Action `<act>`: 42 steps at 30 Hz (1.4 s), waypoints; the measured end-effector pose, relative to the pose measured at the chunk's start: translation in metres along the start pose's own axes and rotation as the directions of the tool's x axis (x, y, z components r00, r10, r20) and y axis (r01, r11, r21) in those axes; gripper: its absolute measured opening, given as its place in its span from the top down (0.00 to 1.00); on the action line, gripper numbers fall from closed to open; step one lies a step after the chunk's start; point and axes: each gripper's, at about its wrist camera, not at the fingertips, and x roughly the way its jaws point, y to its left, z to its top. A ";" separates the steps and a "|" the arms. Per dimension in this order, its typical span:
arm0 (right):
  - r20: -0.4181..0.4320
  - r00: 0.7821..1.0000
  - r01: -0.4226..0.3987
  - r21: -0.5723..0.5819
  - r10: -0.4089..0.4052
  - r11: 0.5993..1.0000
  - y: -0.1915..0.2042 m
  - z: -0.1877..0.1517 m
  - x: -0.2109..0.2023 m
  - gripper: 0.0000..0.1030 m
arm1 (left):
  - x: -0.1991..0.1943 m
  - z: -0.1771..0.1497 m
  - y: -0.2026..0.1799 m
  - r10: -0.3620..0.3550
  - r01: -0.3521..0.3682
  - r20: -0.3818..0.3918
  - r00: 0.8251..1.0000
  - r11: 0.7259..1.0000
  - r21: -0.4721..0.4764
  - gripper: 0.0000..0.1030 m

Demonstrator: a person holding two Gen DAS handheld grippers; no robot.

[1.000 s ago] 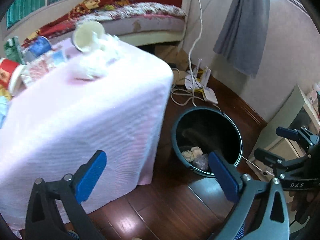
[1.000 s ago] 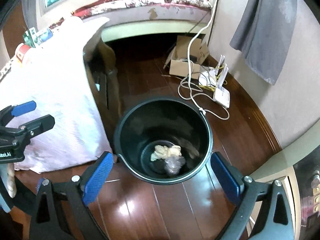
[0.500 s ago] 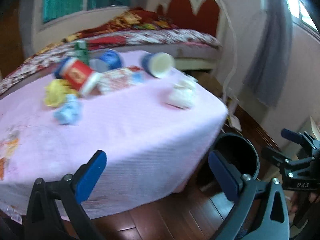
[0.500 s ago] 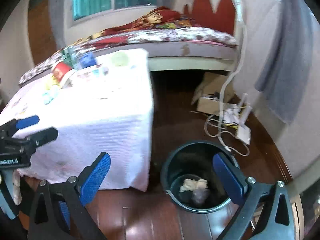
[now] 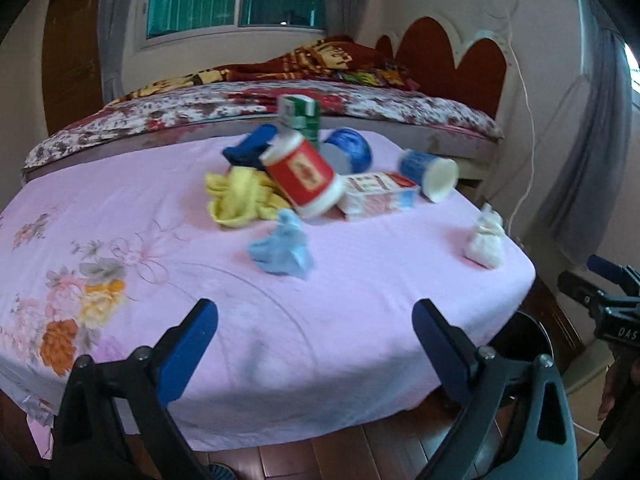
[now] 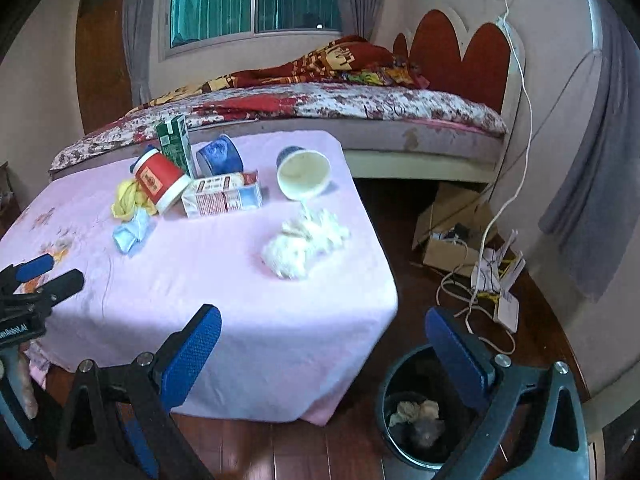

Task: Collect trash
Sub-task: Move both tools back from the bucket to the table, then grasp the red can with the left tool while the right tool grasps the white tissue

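Observation:
Trash lies on a pink-clothed table (image 5: 120, 248) (image 6: 200, 280): a red cup (image 5: 302, 176) (image 6: 160, 182) on its side, a yellow rag (image 5: 240, 196) (image 6: 128, 198), a crumpled blue tissue (image 5: 282, 246) (image 6: 130, 234), a carton box (image 5: 378, 196) (image 6: 222, 198), a blue-and-white cup (image 5: 430, 172) (image 6: 304, 172), and a white tissue wad (image 5: 486, 238) (image 6: 304, 242). A black bin (image 6: 416, 412) (image 5: 524, 340) with crumpled waste stands on the floor by the table's corner. My left gripper (image 5: 316, 344) hangs before the table's near edge, jaws wide and closing slightly, nothing between them. My right gripper (image 6: 324, 348) is open and empty above the bin.
A green carton (image 5: 300, 118) (image 6: 174, 146) and a blue bowl (image 5: 348, 154) (image 6: 218, 156) sit behind the pile. A bed (image 6: 320, 108) lies beyond. A cardboard box (image 6: 452, 232), cables and a white router (image 6: 500, 280) clutter the floor at right.
Both grippers have risen and swung from the bin toward the table. The tabletop trash now fills the views; the bin has slid to the lower right.

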 end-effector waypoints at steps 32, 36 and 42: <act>-0.151 0.987 -0.032 0.105 0.048 0.994 0.017 0.047 0.141 0.64 | 0.083 0.055 0.023 -0.020 0.017 -0.040 0.999 0.998 -0.068 0.10; -0.132 0.990 -0.037 0.086 0.048 0.996 0.015 0.050 0.140 0.66 | 0.093 0.067 0.017 -0.020 0.018 -0.029 0.999 0.998 -0.064 0.10; -0.114 0.993 -0.026 0.090 0.036 0.996 0.006 0.062 0.142 0.66 | 0.112 0.085 0.015 -0.034 0.031 -0.030 0.999 0.996 -0.089 0.15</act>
